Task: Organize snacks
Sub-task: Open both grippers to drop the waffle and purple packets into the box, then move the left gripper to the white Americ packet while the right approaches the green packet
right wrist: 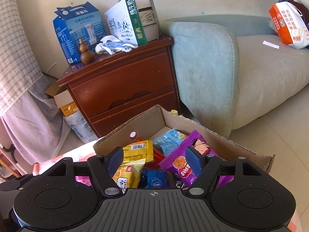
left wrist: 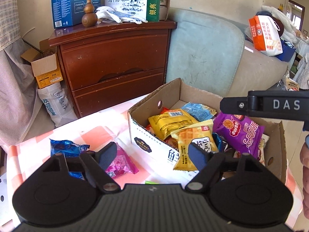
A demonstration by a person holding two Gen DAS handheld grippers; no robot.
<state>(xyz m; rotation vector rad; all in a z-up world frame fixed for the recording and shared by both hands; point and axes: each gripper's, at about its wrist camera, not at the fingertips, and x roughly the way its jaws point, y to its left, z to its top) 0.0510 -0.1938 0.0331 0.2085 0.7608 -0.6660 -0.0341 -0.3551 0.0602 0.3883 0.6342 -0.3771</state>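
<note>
Cardboard box (left wrist: 278, 145) on the checked surface (left wrist: 34, 147) holds most snack packets; a pink packet (left wrist: 123, 164) and a blue packet (left wrist: 65, 147) lie outside it, left of the box. Left hand-held gripper (left wrist: 154, 154) and right hand-held gripper (right wrist: 154, 160) both stand open and empty. Judged next: the left one should straddle the pink packet's flat body and close gently, avoiding a crush.

Readable print on cartons, a bag and one claw

The white milk carton (left wrist: 125, 0) at upper centre reads 纯牛奶, its green side 银典; the blue carton (left wrist: 74, 2) at upper left reads 安慕希; the orange-and-white bag (left wrist: 266, 36) at upper right reads 天天新鲜; the right claw (left wrist: 270, 106) shows "DAS".
</note>
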